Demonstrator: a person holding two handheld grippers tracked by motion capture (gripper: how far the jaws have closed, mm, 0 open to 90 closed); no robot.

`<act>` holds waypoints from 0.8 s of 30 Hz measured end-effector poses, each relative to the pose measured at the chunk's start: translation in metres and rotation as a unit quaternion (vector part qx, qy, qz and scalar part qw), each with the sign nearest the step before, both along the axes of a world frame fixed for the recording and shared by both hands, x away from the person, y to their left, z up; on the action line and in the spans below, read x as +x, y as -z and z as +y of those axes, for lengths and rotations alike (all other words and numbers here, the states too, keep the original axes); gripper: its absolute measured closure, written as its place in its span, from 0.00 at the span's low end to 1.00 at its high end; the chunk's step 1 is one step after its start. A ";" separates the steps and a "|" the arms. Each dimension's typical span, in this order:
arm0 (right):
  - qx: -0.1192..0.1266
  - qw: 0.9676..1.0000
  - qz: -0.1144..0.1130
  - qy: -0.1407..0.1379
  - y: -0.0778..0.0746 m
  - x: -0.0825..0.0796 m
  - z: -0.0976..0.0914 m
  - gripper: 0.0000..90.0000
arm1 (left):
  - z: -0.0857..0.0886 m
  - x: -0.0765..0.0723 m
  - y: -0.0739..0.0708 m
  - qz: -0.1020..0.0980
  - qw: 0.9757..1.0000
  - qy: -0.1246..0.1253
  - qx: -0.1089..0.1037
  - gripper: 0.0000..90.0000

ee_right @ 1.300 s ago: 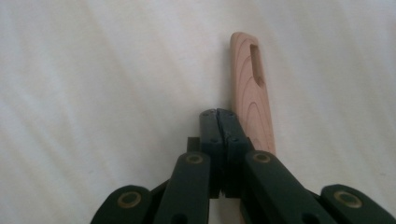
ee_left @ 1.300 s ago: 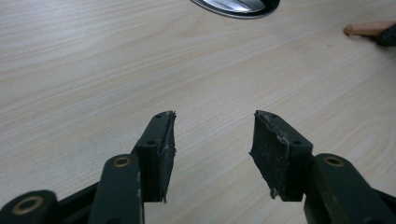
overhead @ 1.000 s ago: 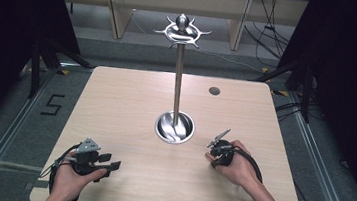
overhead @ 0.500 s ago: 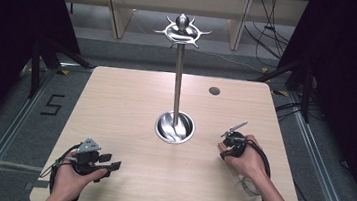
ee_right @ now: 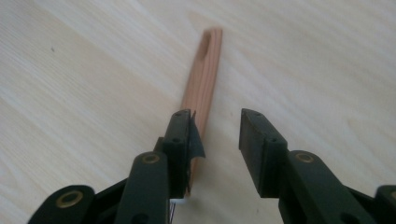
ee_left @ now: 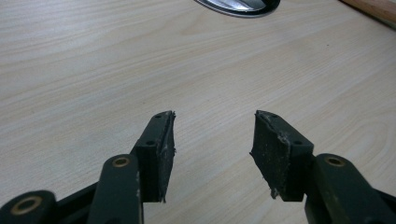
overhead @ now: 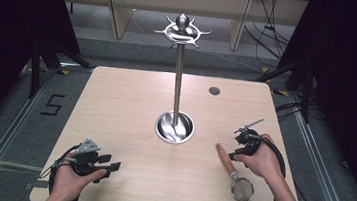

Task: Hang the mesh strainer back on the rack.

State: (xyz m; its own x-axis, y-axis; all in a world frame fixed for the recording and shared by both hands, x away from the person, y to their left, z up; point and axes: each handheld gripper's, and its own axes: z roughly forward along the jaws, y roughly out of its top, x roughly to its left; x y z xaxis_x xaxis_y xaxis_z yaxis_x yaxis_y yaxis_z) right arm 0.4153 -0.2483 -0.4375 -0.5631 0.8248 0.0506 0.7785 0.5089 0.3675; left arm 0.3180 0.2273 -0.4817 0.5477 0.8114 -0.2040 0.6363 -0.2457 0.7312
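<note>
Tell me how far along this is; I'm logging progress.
Nothing is hung on the stand yet. The strainer lies flat on the table. The right gripper, jaws just opening, hovers above its wooden handle without gripping. The left gripper waits open. Grasping and hanging likely remain.

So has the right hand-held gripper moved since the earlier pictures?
Yes. The right hand-held gripper has shifted right, away from the stand's base, towards the table's right edge; its jaws have just been opening, above the strainer's wooden handle.
</note>
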 end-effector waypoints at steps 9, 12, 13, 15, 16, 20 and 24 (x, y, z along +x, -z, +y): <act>-0.040 0.997 0.058 0.023 0.002 -0.002 0.004 0.65 | 0.000 0.002 -0.001 0.000 1.000 0.003 0.007 0.52; -0.044 0.997 0.061 0.028 0.001 -0.004 0.002 0.62 | 0.000 0.001 0.001 0.000 1.000 -0.002 0.003 0.52; -0.054 0.996 0.073 0.027 0.001 -0.005 0.001 0.61 | 0.001 0.001 0.000 0.002 1.000 0.003 0.010 0.52; -0.055 0.994 0.089 0.044 0.001 -0.008 0.002 0.59 | 0.002 0.001 0.000 0.000 1.000 0.004 0.012 0.52; -0.058 0.994 0.087 0.028 0.002 -0.007 0.000 0.59 | 0.001 0.000 -0.001 -0.002 1.000 0.002 0.006 0.52; -0.058 0.994 0.093 0.027 0.005 -0.006 0.003 0.59 | 0.002 0.001 -0.001 0.001 1.000 0.004 0.012 0.51; -0.059 0.993 0.102 0.025 0.012 -0.005 0.008 0.60 | 0.000 0.002 0.000 0.002 1.000 0.004 0.006 0.51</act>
State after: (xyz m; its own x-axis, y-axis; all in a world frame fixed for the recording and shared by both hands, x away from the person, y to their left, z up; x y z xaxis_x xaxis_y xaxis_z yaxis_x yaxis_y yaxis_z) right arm 0.4099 -0.2406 -0.4494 -0.5087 0.8588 0.0604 0.8562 0.4973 0.1403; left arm 0.3198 0.2270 -0.4813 0.5541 0.8090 -0.1963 0.6364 -0.2596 0.7264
